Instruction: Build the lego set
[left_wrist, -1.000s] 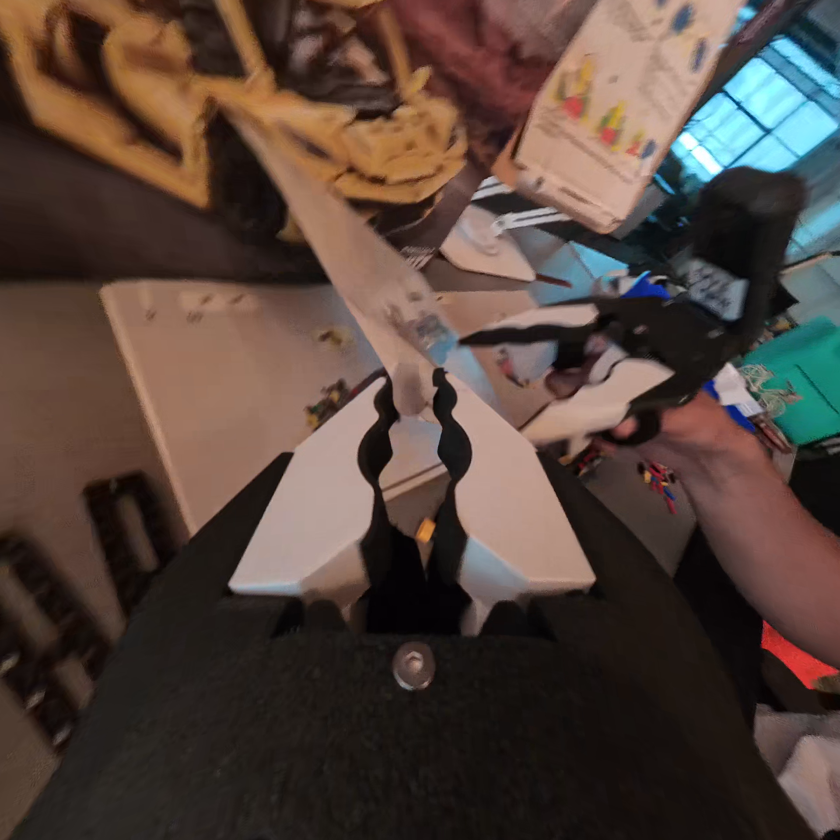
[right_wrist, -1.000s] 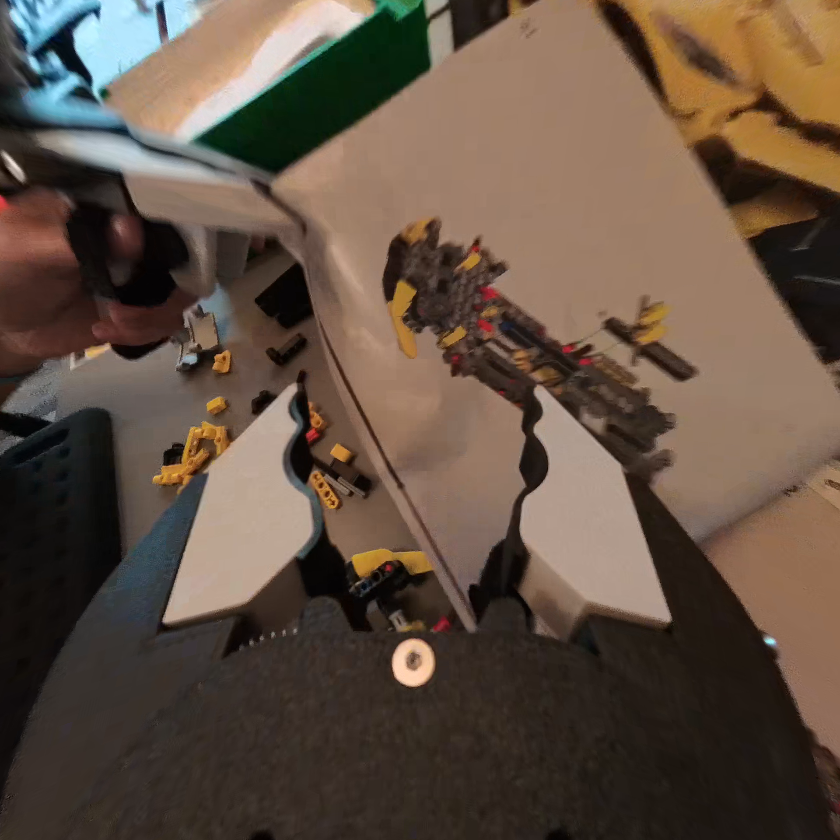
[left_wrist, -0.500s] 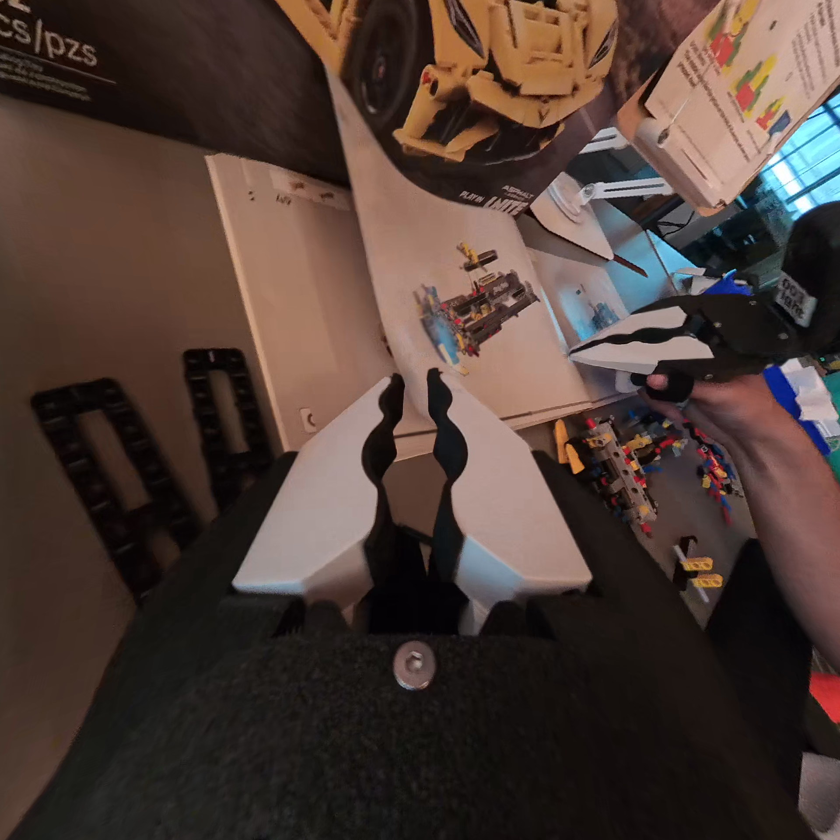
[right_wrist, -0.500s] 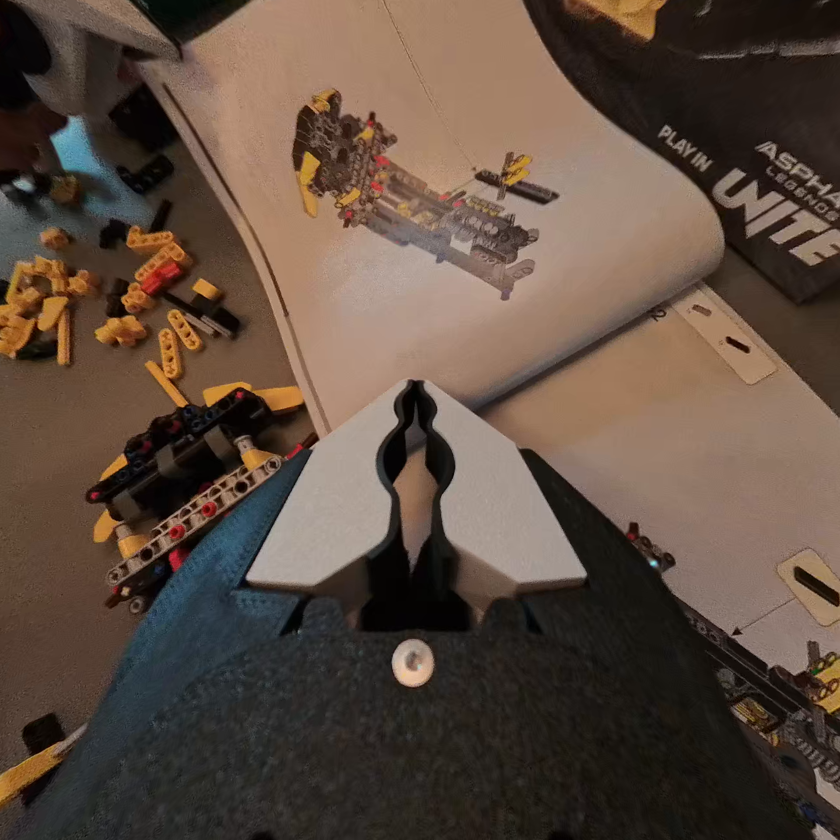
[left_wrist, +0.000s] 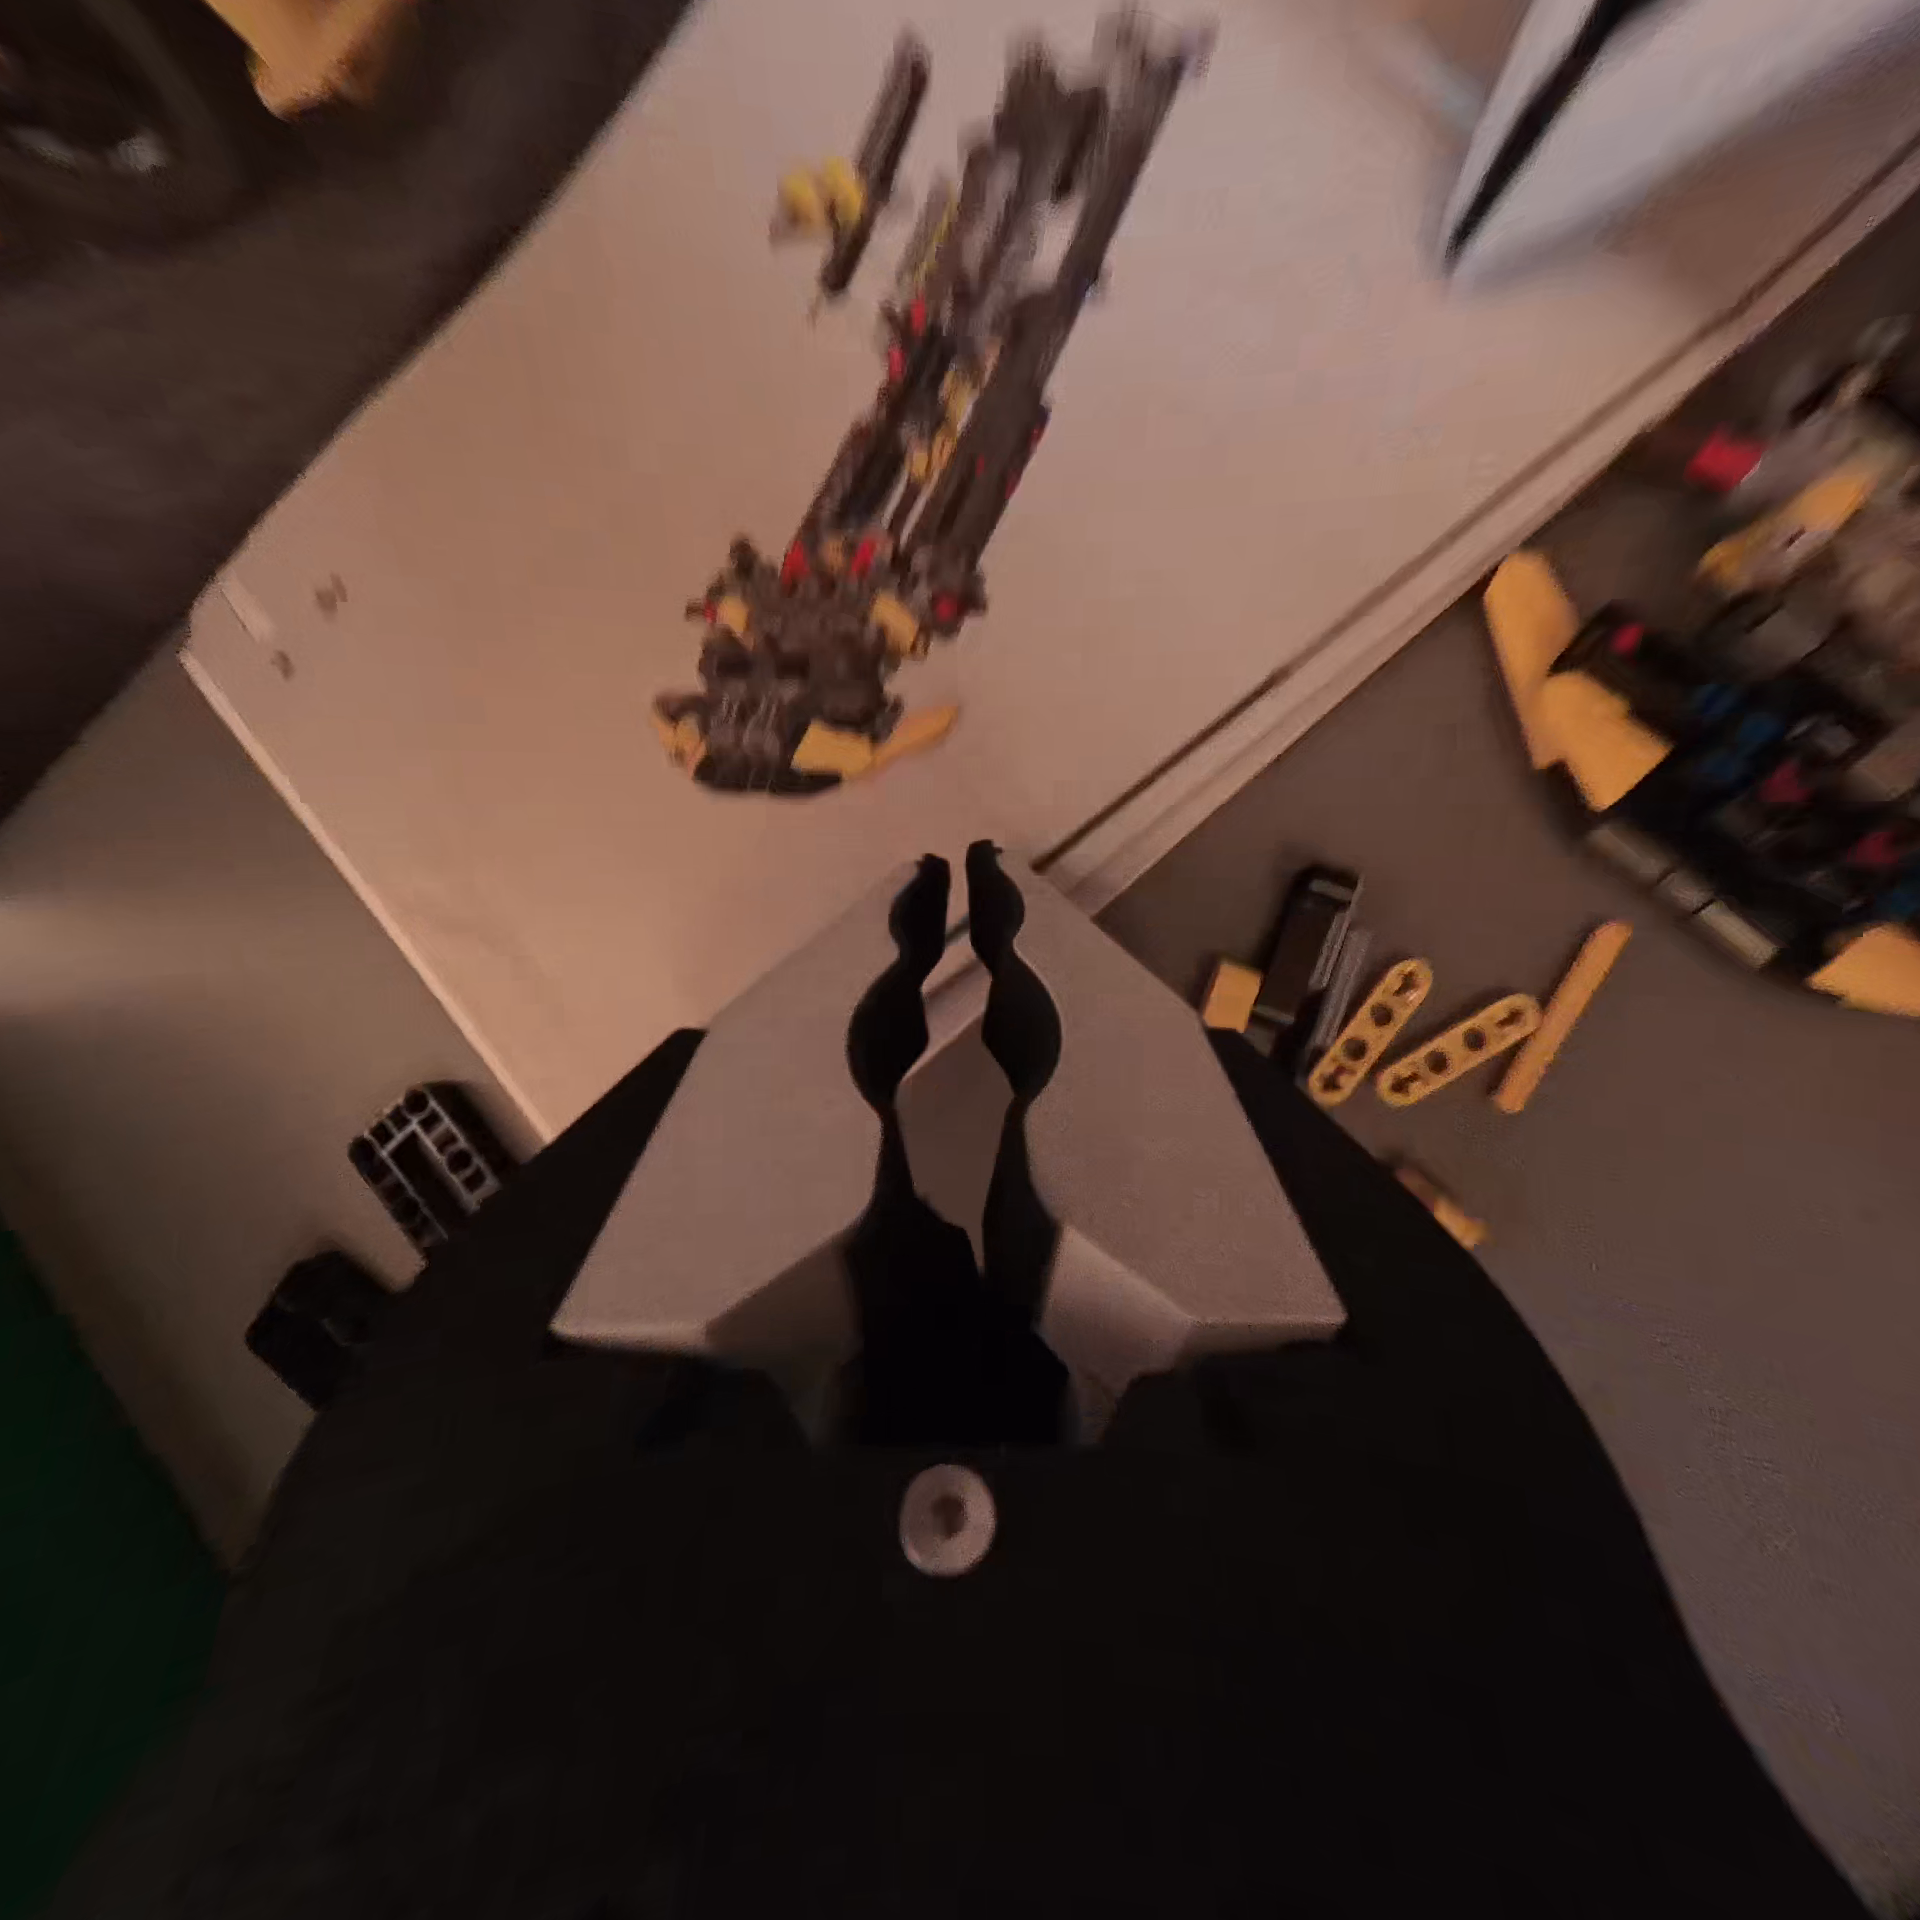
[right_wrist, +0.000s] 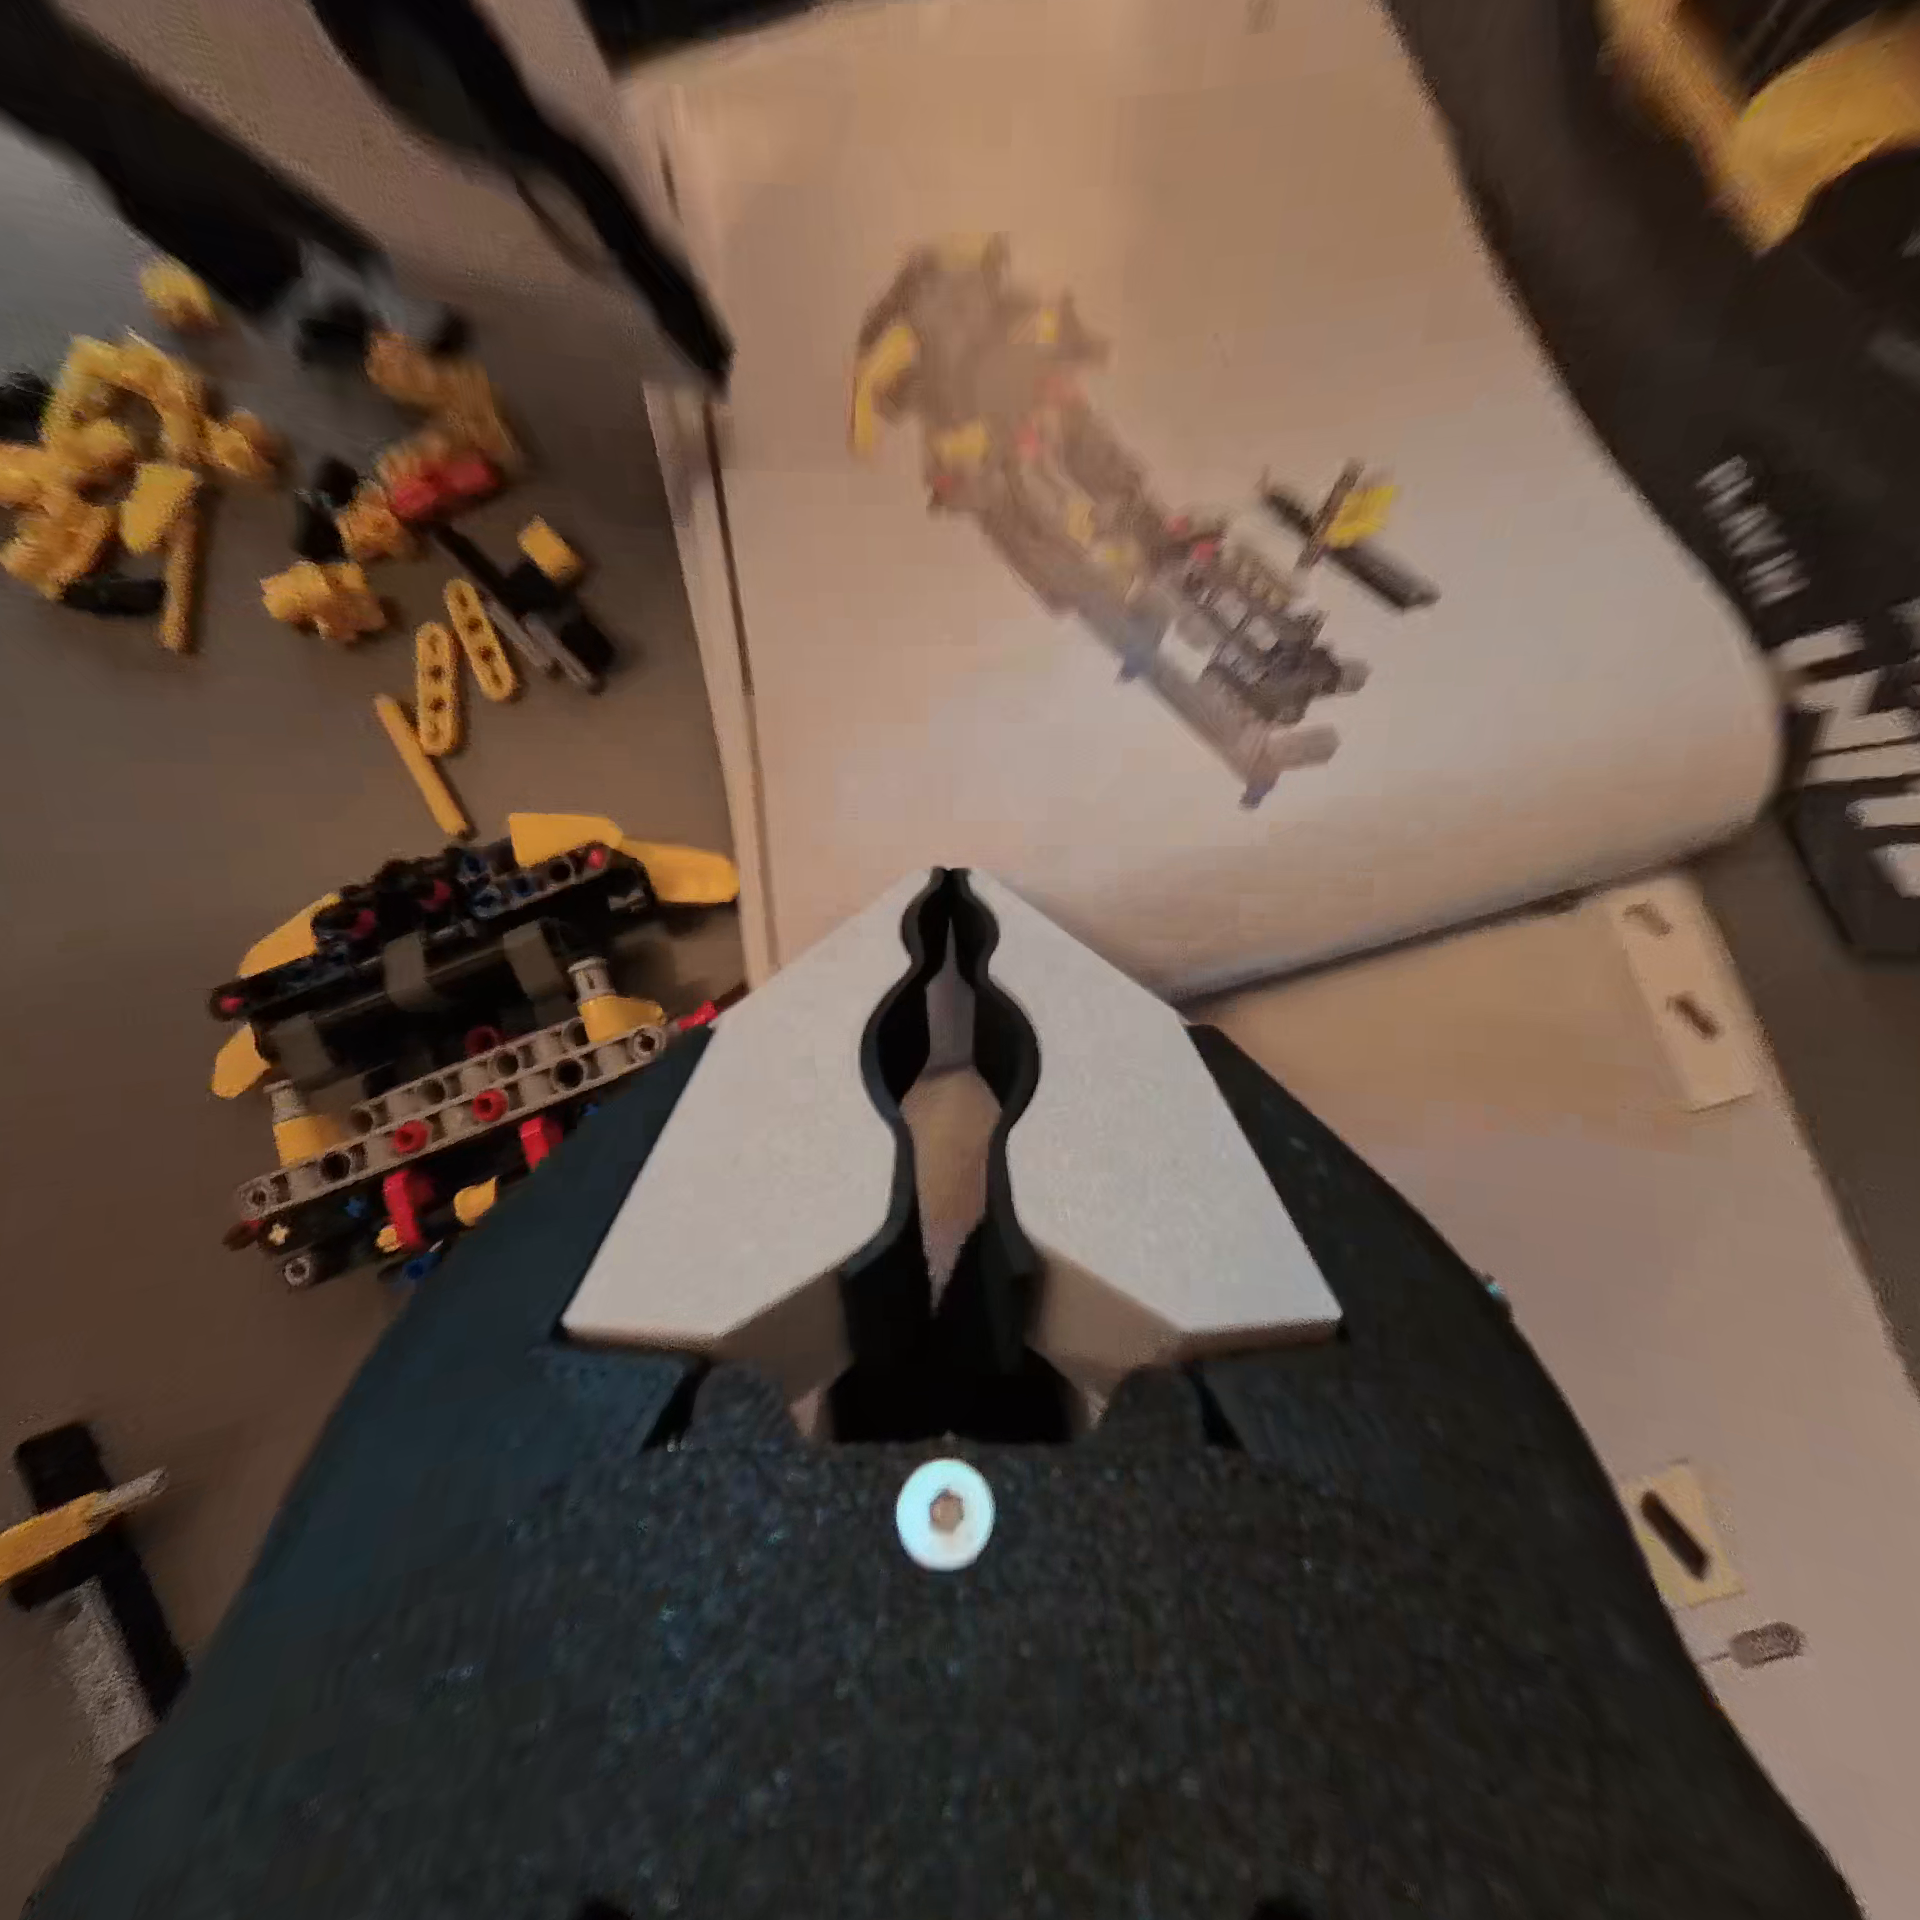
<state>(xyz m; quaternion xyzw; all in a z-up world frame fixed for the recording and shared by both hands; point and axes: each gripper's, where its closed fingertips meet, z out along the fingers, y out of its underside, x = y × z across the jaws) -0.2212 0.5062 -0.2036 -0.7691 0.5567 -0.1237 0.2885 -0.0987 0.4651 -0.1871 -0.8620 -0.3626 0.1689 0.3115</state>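
Two grippers hovering over instruction booklet (right_wrist: 1195, 312), neither holding anything. Left gripper (left_wrist: 958, 857): tips slightly apart, narrow gap. Right gripper (right_wrist: 943, 883): tips pressed together, empty. Half-built Technic chassis (right_wrist: 436, 1049) lying on grey table (right_wrist: 156, 883), just left of booklet edge; loose yellow beams (right_wrist: 457, 655) lying near. Chassis looking stiff, light, but pinned joints probably popping under squeeze; safer gripping along grey perforated beam (right_wrist: 457, 1101), not yellow panels.

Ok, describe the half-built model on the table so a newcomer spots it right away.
Start at the open instruction booklet, with its curled page showing a printed build. Just off the booklet's left edge, on the grey table, sits the half-built model. Unlike the loose yellow pieces scattered beyond it, it is one joined block: black frame, grey holed beams, red pins and yellow curved panels.
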